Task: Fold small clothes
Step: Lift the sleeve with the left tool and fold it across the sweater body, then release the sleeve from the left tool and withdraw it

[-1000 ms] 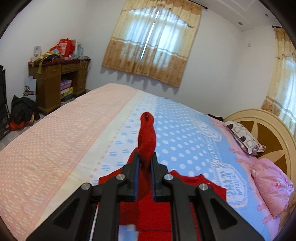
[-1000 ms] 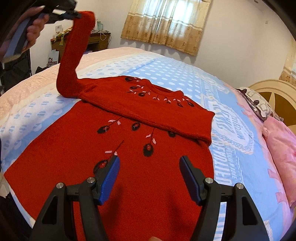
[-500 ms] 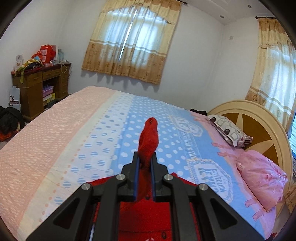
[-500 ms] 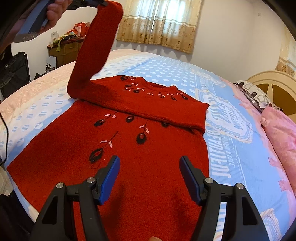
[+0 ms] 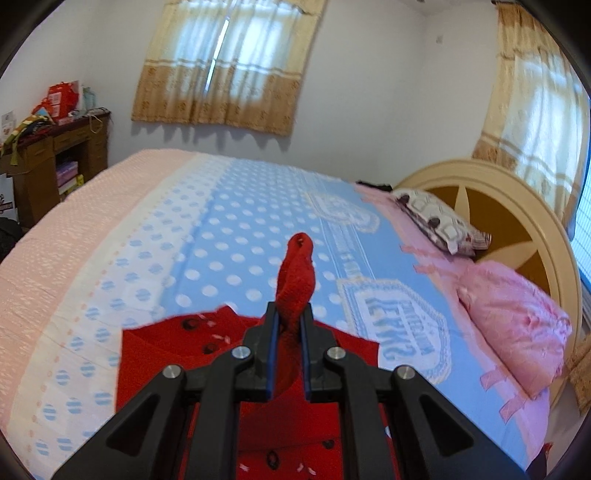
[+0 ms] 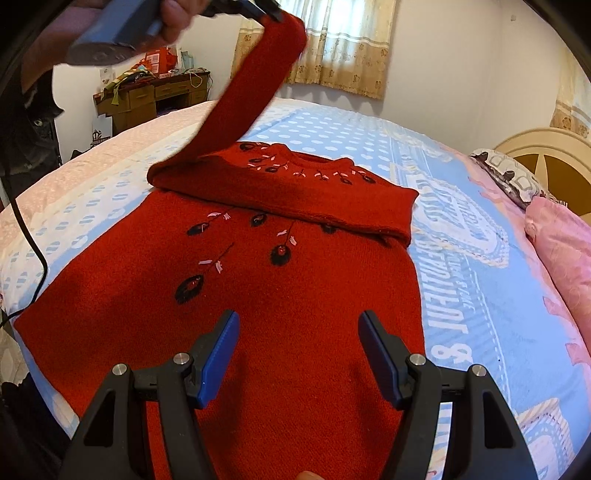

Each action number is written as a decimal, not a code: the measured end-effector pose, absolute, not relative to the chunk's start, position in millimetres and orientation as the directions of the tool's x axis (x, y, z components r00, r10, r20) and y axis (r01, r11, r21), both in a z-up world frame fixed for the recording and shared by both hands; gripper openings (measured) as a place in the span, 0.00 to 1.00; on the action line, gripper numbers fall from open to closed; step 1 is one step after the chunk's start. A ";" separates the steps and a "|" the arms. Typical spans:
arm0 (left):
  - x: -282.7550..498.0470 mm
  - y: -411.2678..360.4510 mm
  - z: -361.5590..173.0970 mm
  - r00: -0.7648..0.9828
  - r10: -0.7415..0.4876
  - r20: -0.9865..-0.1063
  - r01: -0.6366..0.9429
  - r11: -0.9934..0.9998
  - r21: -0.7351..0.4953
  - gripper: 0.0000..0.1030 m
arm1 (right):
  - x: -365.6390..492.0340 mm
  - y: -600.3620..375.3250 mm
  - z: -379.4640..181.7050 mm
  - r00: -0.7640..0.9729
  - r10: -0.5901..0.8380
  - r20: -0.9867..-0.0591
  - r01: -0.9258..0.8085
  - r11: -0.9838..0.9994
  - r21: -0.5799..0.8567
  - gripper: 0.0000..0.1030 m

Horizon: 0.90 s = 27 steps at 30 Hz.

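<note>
A small red knit sweater (image 6: 295,295) with black and pink flower stitching lies flat on the bed, its right sleeve folded across the chest. My left gripper (image 5: 288,325) is shut on the cuff of the left sleeve (image 5: 297,280). In the right wrist view that sleeve (image 6: 255,88) hangs lifted high above the sweater's left shoulder, held by the left gripper (image 6: 273,14) at the top. My right gripper (image 6: 297,332) is open and empty, hovering over the sweater's lower body.
The bed sheet (image 6: 461,266) is blue with white dots, pink at the left. A pink pillow (image 5: 513,321) and a patterned pillow (image 5: 436,221) lie by the round headboard (image 5: 509,206). A cluttered wooden desk (image 5: 55,155) stands at the left wall. A black cable (image 6: 33,258) hangs at the left.
My left gripper has carried the raised sleeve to the right, over the sweater's chest. My right gripper has stayed open over the lower body.
</note>
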<state>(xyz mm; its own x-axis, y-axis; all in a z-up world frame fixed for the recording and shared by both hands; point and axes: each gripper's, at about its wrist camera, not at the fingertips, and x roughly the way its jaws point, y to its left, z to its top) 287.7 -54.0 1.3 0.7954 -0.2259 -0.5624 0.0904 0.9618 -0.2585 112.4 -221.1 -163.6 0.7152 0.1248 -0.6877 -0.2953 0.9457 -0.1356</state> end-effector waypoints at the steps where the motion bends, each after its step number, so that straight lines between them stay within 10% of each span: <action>1: 288.4 -61.2 -2.8 0.789 -0.229 -0.570 0.096 0.962 -0.254 0.10 | 112.2 -222.0 -164.7 0.713 0.125 -0.690 -0.294 0.946 -0.134 0.65; 16: 302.3 -162.4 -84.8 0.653 -0.268 -0.708 0.203 0.963 -0.178 0.12 | 111.0 -226.6 -174.2 0.694 0.131 -0.708 -0.294 0.949 -0.113 0.65; 22: 292.4 -159.8 -87.4 0.601 -0.344 -0.722 0.284 0.936 -0.209 0.30 | 110.8 -222.1 -181.7 0.680 0.129 -0.722 -0.312 0.941 -0.127 0.65; 27: 254.2 -115.5 -80.6 0.704 -0.271 -0.656 0.305 0.950 -0.065 0.65 | 109.9 -221.9 -182.4 0.675 0.138 -0.725 -0.315 0.942 -0.114 0.65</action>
